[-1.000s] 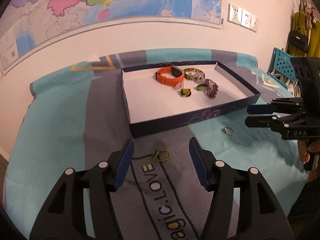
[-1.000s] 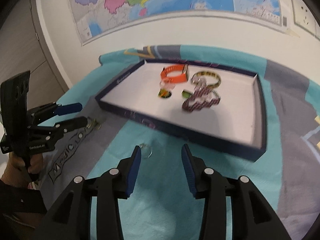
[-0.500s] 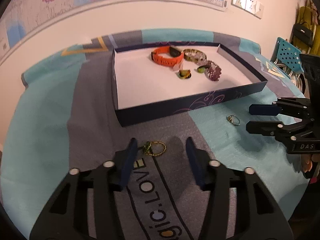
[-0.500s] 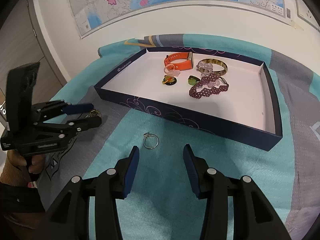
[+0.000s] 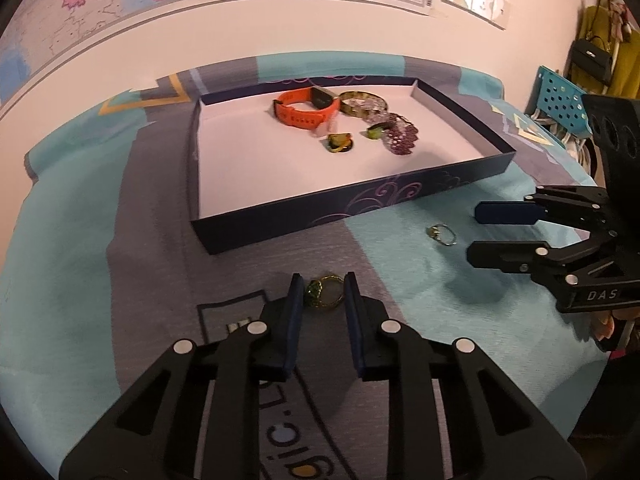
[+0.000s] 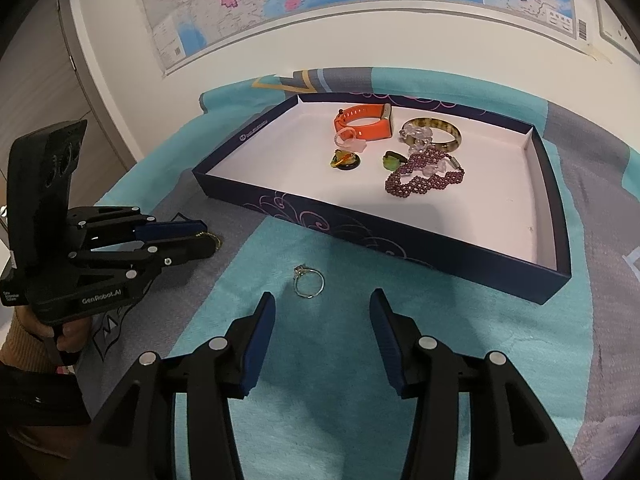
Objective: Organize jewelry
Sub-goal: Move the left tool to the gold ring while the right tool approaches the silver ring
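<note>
A gold ring with a green stone (image 5: 325,293) lies on the grey cloth between the fingers of my left gripper (image 5: 320,292), which has closed in around it; whether the pads press it I cannot tell. In the right wrist view the left gripper (image 6: 200,236) covers most of that ring (image 6: 214,240). A silver ring (image 6: 308,282) lies on the teal cloth just ahead of my open right gripper (image 6: 320,312); it also shows in the left wrist view (image 5: 442,235). The dark blue tray (image 5: 352,212) holds an orange watch band (image 5: 304,112), a bangle (image 6: 434,136), a purple bead bracelet (image 6: 424,174) and small rings.
The tray (image 6: 400,240) stands at the back of the cloth-covered table, near the wall with a map (image 6: 320,0). A blue chair (image 5: 560,100) and hanging bags (image 5: 592,56) are at the far right. The right gripper (image 5: 504,236) hovers to the right of the silver ring.
My left gripper moved forward and down onto the gold ring and its jaws narrowed around it. My right gripper came closer to the silver ring and stayed open.
</note>
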